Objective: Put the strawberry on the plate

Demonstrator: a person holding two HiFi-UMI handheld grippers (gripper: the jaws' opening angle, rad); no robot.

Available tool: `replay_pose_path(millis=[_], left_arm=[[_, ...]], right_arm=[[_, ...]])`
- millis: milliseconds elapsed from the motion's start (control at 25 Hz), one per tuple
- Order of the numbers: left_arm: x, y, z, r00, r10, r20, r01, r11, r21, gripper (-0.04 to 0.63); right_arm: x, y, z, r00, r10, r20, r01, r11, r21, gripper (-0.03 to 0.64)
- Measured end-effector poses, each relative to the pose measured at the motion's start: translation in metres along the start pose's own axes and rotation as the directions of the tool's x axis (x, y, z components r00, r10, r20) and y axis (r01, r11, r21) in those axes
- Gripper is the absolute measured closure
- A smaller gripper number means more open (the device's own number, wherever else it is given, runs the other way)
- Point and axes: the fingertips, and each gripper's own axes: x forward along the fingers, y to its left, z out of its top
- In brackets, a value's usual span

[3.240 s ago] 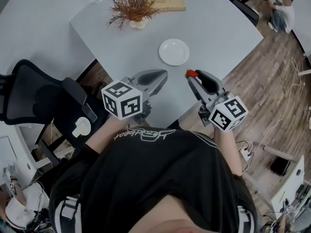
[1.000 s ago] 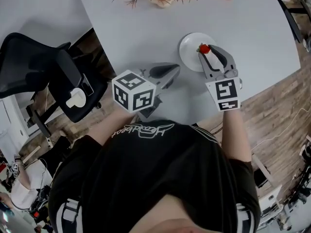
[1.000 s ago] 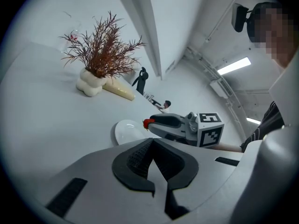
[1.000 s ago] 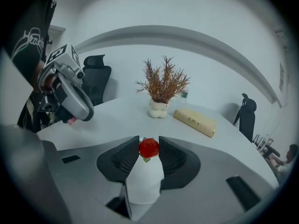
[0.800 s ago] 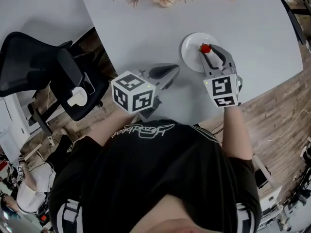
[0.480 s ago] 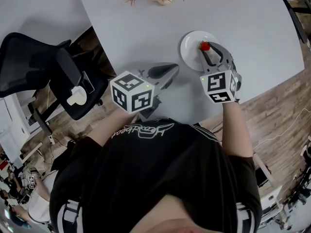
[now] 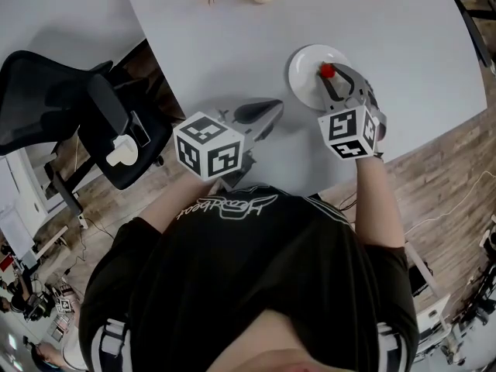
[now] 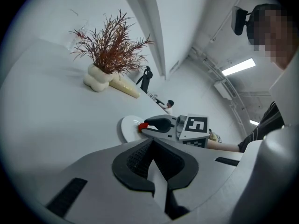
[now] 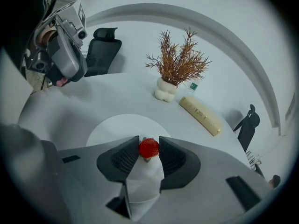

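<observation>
A small red strawberry [image 9: 149, 148] is pinched between the black pads of my right gripper [image 9: 149, 151], which is shut on it. The gripper holds it over the white round plate [image 9: 114, 127], and whether it touches the plate I cannot tell. In the head view the strawberry [image 7: 327, 70] sits over the plate [image 7: 304, 65], in front of my right gripper [image 7: 328, 74]. My left gripper [image 7: 267, 111] rests low on the grey table, left of the plate, with its jaws shut and nothing in them. The left gripper view shows the plate [image 8: 127, 127] and the strawberry [image 8: 142, 126].
A white vase with dried reddish twigs [image 9: 164, 91] stands at the far side of the table, with a pale yellow long block [image 9: 201, 115] beside it. A black office chair [image 7: 54, 107] stands to the left. The table's front edge [image 7: 434, 126] runs just right of my right gripper.
My right gripper has carried the strawberry from beside the table's front edge to over the plate. In the last second it tilted a little. The left gripper stayed put.
</observation>
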Motion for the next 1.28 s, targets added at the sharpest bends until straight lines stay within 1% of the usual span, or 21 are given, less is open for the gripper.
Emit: replay_pose_path(millis=[240,400,480,720,840,1040,1280], left_arm=[[-0.003,0.002,-0.001,1.000,0.003,0.000,-0.003,1.000,0.000,0.589],[-0.003,0.002,-0.003,1.000,0.008,-0.011,-0.007,1.000,0.012,0.589],[-0.004,0.002,-0.003,1.000,0.007,-0.012,-0.007,1.000,0.013,0.589],[-0.006,0.002,0.000,1.000,0.009,-0.003,-0.009,1.000,0.013,0.589],[-0.007,0.003,0.001,1.000,0.009,0.003,-0.009,1.000,0.016,0.589],[-0.012,-0.002,0.007,1.000,-0.010,0.029,0.009,1.000,0.019,0.589],[-0.027,-0.019,0.016,0.998,-0.050,0.046,0.047,0.997,0.061,0.589]], right_arm=[[0.002,0.000,0.000,1.000,0.009,0.005,-0.009,1.000,-0.005,0.494],[0.003,-0.001,0.001,1.000,0.001,0.006,-0.001,1.000,-0.006,0.494],[0.003,0.001,0.002,1.000,0.011,0.007,-0.011,1.000,-0.004,0.494],[0.002,0.002,0.003,1.000,0.019,0.006,-0.019,1.000,0.000,0.479],[0.001,0.001,0.004,1.000,0.020,0.012,-0.020,1.000,0.021,0.460],[-0.012,-0.001,0.007,1.000,0.004,0.010,-0.004,0.999,0.046,0.454],[-0.052,0.001,0.023,0.998,-0.047,0.035,0.043,0.993,0.109,0.454]])
